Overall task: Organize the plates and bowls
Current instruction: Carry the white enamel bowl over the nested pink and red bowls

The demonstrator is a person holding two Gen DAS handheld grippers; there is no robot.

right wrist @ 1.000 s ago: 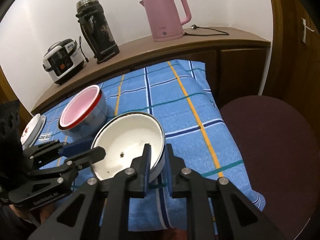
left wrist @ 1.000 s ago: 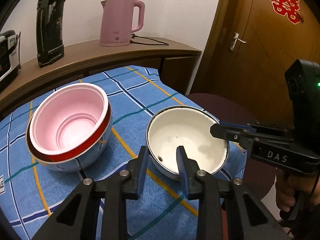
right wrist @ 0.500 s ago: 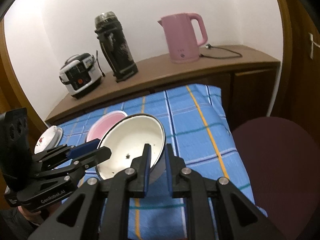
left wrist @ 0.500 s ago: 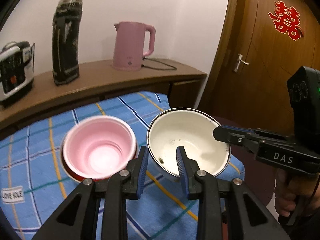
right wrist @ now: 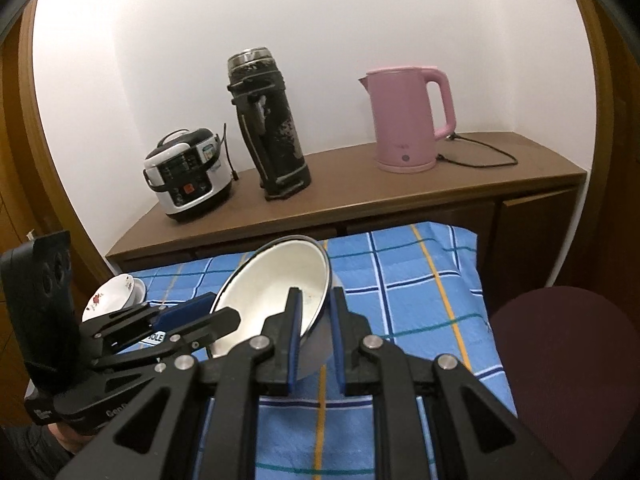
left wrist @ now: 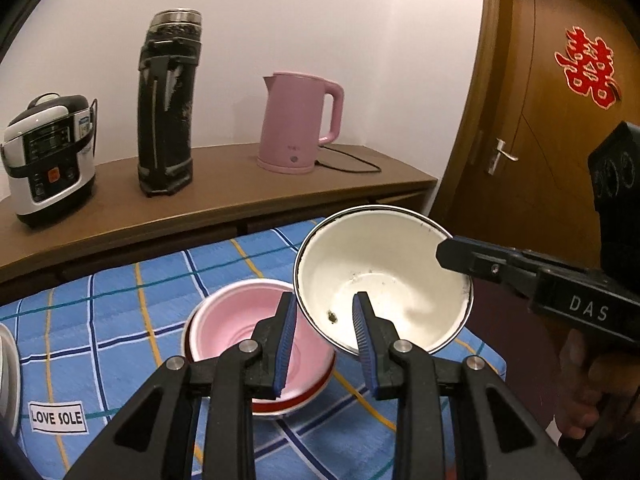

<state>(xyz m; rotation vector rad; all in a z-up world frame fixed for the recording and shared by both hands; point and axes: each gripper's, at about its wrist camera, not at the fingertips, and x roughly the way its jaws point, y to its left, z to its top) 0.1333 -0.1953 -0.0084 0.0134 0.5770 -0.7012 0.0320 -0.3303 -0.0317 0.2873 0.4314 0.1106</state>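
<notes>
1. White enamel bowl (left wrist: 384, 276) up in the air, clear of the blue checked tablecloth (left wrist: 120, 320), tilted toward the left camera and partly above the pink bowl (left wrist: 240, 320).
2. Left gripper (left wrist: 324, 336) nearly closed, pinching the near rim of the white bowl, with one finger inside and one outside. Right gripper (right wrist: 316, 336) closed tight on the opposite rim in the same manner.
3. Risk of slipping: only a thin, smooth enamel rim between the pads, at two places. With unequal pulling by the two hands, probably twisting out of one grip and falling onto the pink bowl or the cloth.
4. Risk of a hard knock on the way down. Pink bowl already nested inside a red-rimmed bowl (left wrist: 288, 404), so quite a high stack. If set down off centre, likely rocking or tipping of the whole stack.
5. Some dark specks (left wrist: 331, 315) inside the white bowl. Maybe dirt or chipped enamel, hard to tell.
6. Around: flowered plate (right wrist: 110, 300) at the far left of the cloth, well apart. Pink kettle (left wrist: 298, 120), black thermos (left wrist: 168, 108) and rice cooker (left wrist: 50, 152) on the wooden sideboard (left wrist: 224, 184) behind, not in the way.
7. Dark red chair (right wrist: 560, 360) just beside the right edge of the table.
8. In the way: only the outer finger of the left gripper, hanging over the pink bowl. Worth watching for a bump there when lowering.
</notes>
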